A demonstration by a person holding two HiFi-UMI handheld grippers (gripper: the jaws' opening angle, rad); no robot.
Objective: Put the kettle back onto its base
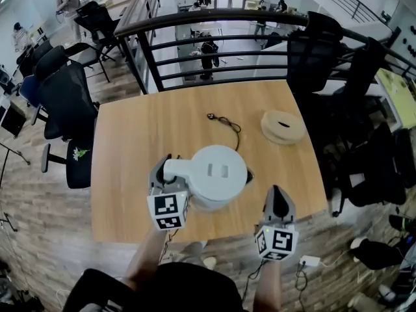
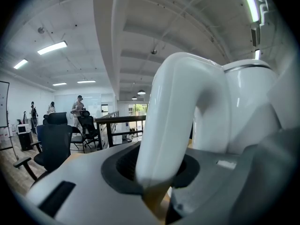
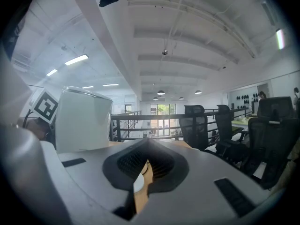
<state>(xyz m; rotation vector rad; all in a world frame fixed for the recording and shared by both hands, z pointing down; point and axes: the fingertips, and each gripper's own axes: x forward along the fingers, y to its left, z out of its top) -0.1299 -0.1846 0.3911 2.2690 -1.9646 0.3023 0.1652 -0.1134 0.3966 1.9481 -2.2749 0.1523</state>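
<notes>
- Left gripper view: the left claw point(image 2: 157, 175) is clamped on the curved handle of the white plastic kettle point(image 2: 243, 102).
- The right claw point(image 3: 149, 159) has its jaws together and empty, beside the kettle.
- The kettle is over the light wooden counter point(image 1: 143, 174), and its round beige base point(image 1: 283, 127) lies well apart.

No readable text, labels or numbers anywhere

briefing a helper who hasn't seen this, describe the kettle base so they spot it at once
On the wooden table by the black railing, look at its far right part, beyond the white kettle. The kettle base is the low round tan disc lying flat there, with a dark slot on top, unlike the thin black cord to its left.
</notes>
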